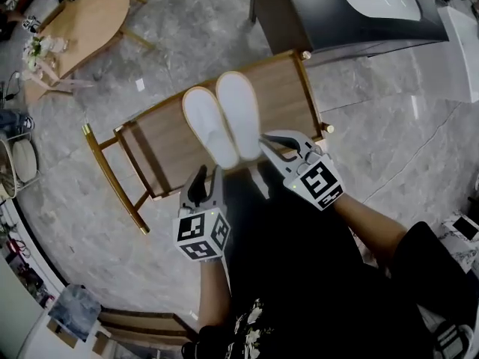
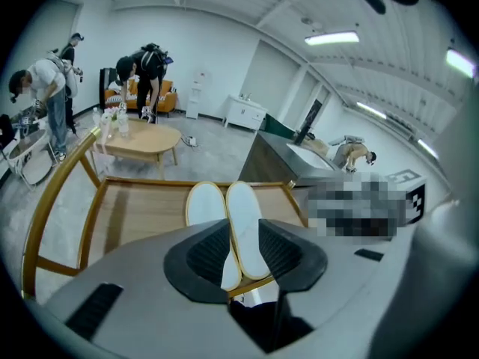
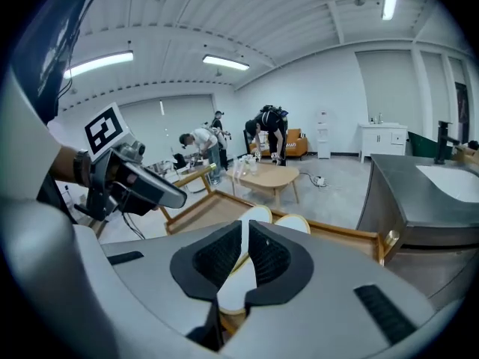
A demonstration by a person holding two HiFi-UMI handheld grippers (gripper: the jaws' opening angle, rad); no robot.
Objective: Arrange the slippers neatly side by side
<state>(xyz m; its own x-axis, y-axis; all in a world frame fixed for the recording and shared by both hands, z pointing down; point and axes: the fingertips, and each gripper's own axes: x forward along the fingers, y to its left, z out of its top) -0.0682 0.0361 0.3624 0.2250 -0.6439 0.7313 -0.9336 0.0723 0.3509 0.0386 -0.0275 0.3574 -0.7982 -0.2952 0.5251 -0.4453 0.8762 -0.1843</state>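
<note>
Low on the floor and framed in brass-coloured tube: a wooden surface (image 1: 288,99), carrying the whole job.

On it, toward the near edge, the two white slippers: left slipper (image 1: 203,126) and right slipper (image 1: 239,111). Touching along their inner sides, pointing the same way, ends nearly level. Looks like the finished arrangement, paired tight and set straight enough to read as neat. Little left to nudge, judging by that.

Nearer the person, above the near edge and clear of the pair: left gripper (image 1: 207,176), jaws apart with a plain gap. Nothing between them except the sight of the slippers beyond. Beside it, right gripper (image 1: 273,142), jaws parted by only a narrow slit, likewise empty and touching neither slipper. Probably held up and back to leave the pair undisturbed.

Smallest: black-and-white square markers on each gripper's cube, patterns only, no letters to read. No brand, label or print to be made out on the slippers or the surface.
</note>
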